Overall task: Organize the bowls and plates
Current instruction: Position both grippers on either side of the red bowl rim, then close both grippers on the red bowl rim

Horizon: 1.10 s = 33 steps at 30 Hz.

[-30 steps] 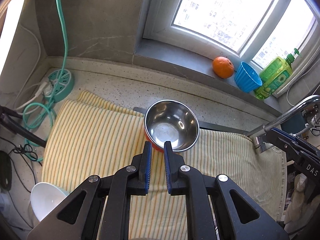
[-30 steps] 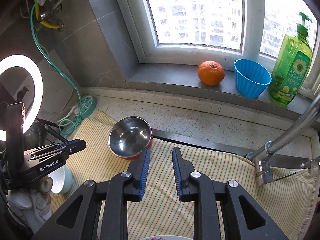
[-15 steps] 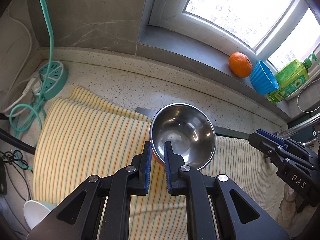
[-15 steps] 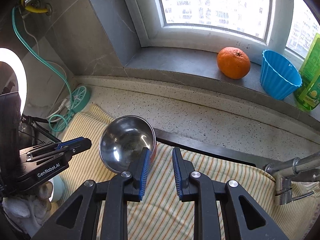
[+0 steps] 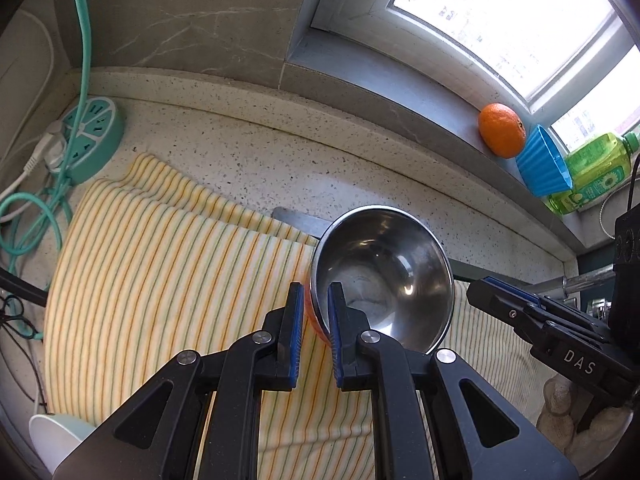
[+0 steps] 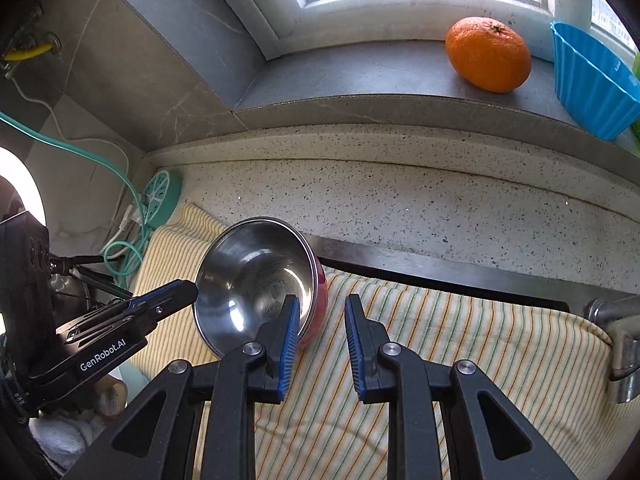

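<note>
On striped cloth: steel bowl (image 5: 382, 276) | both grippers descended, now flanking its rim | left gripper (image 5: 314, 332) narrow, rim between pads | right gripper (image 6: 320, 344) narrow, empty | grasp pending

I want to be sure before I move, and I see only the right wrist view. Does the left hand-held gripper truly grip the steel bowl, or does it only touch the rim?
Observer: It grips. In the left wrist view, the left hand-held gripper has the rim of the steel bowl between its fingers. One is on the orange outer wall and the other is inside.
Operator: Thank you. Is another bowl waiting somewhere on the left side?
Observer: Yes. A white bowl shows at the lower left corner of that view, beside the near corner of the striped cloth.
</note>
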Motion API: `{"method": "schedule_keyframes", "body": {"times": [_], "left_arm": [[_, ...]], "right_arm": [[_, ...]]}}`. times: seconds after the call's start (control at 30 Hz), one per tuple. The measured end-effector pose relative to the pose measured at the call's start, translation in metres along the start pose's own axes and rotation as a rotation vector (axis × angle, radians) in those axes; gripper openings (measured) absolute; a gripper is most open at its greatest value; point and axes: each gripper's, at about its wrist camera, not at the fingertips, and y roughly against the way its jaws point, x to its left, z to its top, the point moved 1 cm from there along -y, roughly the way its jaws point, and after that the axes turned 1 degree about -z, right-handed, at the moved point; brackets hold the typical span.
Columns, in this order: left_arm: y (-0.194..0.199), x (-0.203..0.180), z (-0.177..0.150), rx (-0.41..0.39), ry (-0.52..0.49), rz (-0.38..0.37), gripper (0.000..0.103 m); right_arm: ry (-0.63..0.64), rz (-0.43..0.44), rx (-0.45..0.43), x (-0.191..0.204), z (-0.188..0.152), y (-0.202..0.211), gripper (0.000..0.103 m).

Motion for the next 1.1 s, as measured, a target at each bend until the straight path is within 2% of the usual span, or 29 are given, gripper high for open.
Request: {"method": "schedule_keyframes", "body": {"times": [0.53,0.7,0.83,1.1], "left_arm": [[-0.011,0.002,0.004,0.002,-0.001,0.010,0.010],[-0.015,-0.002,0.004,0.000,-0.015,0.008,0.008],[-0.015,-0.004,0.004,-0.002,-0.022,0.004,0.004],[-0.012,-0.005,0.000,-0.004,-0.026,0.008,0.004]], "right_arm": [[-0.045,0.009,0.030,0.001,0.004,-0.020,0.020],[-0.054,0.024,0.040,0.000,0.004,-0.025,0.014],[-0.049,0.032,0.042,0.004,0.004,-0.025,0.005],[-0.030,0.013,0.039,0.009,-0.001,-0.021,0.005]]}}
